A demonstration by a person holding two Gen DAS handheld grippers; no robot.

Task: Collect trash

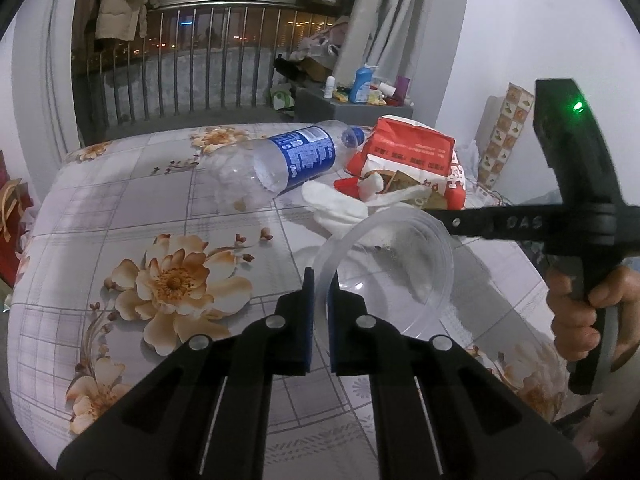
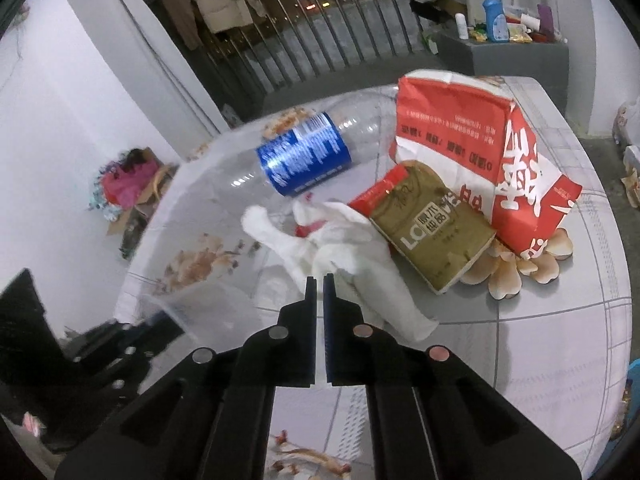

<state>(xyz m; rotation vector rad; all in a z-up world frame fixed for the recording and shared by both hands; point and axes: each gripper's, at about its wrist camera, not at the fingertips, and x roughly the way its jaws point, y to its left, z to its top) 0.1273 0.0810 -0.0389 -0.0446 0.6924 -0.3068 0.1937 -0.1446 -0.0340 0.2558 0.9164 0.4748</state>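
Note:
On the floral tablecloth (image 1: pixel 160 220) my left gripper (image 1: pixel 320 282) is shut on the near rim of a clear plastic bowl (image 1: pixel 396 264). A crumpled white tissue (image 2: pixel 340 240) lies mid-table, and my right gripper (image 2: pixel 319 280) is shut on a fold of it. In the left wrist view the right gripper (image 1: pixel 434 211) reaches in from the right, held by a hand (image 1: pixel 576 320). Behind the tissue lie an empty plastic bottle (image 1: pixel 288 160) with a blue label, a red-and-white paper bag (image 2: pixel 460 136) and a gold-brown carton (image 2: pixel 432 232). The clear bowl (image 2: pixel 192 300) shows faintly at lower left in the right wrist view.
Past the table's far edge stands a grey cabinet (image 1: pixel 352 110) crowded with bottles, in front of a metal railing (image 1: pixel 180 76) with coats hanging above. A patterned box (image 1: pixel 504 132) leans on the right wall. Red bags (image 1: pixel 8 220) sit on the floor at left.

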